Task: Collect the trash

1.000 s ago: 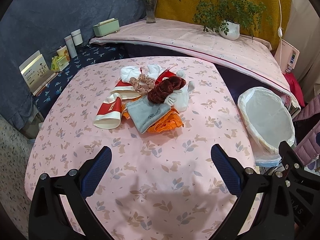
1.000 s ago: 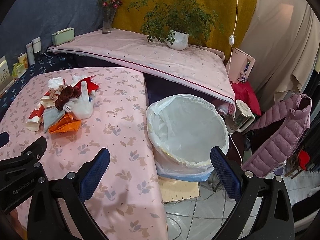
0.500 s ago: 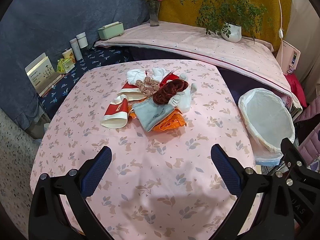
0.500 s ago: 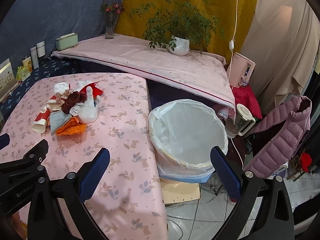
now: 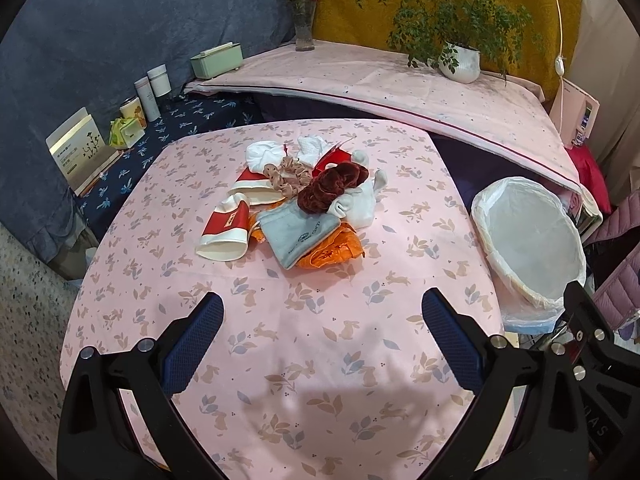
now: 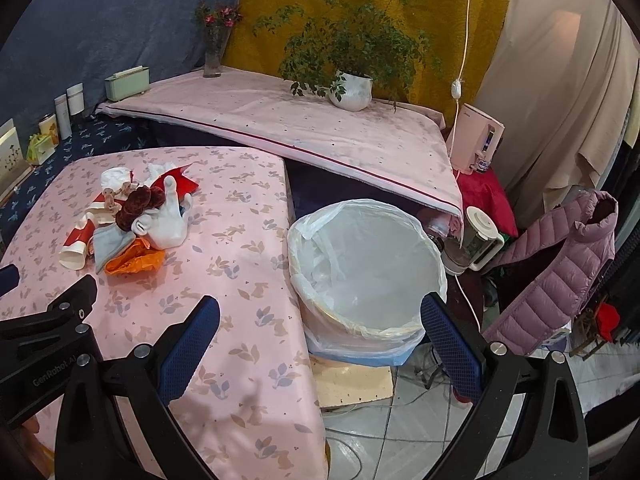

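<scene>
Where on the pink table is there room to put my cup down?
The near half of the table, between the pile of trash and the left gripper, is bare cloth. So is the strip between the pile and the bin. The middle is crowded: cups, socks, scrunchies and wrappers lie heaped together.

2 paper cups (image 5: 224, 232), 2 scrunchies (image 5: 332, 188), 1 bin (image 6: 366, 268) — 1 glove (image 6: 168, 220)
</scene>
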A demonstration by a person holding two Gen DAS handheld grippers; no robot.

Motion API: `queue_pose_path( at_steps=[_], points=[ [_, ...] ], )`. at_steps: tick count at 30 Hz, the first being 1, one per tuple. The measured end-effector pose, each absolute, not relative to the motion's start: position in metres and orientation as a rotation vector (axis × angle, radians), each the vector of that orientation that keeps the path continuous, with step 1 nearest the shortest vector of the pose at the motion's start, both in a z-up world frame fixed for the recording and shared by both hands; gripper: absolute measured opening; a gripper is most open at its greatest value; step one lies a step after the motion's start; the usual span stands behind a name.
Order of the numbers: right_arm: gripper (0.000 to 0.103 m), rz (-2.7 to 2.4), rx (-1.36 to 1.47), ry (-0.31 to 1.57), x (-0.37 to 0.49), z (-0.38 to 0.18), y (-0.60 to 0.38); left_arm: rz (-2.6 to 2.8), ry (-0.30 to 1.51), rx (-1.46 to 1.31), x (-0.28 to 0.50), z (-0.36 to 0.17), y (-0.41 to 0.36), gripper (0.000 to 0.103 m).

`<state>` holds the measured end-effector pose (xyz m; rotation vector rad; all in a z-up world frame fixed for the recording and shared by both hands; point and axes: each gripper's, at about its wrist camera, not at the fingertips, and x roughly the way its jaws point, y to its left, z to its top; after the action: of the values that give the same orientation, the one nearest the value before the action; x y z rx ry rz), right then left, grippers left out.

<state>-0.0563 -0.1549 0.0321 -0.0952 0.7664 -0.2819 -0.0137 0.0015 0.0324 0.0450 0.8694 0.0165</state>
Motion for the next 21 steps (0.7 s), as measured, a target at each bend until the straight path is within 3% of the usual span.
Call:
queue_pose_path(
  at_steps=[21],
  points=[
    [0.096,-0.310,-0.088,0.779,-0.045,0.036,-0.165,-0.017,0.863,0.062,-0.002,0.036,-0.014,0.092]
  ],
)
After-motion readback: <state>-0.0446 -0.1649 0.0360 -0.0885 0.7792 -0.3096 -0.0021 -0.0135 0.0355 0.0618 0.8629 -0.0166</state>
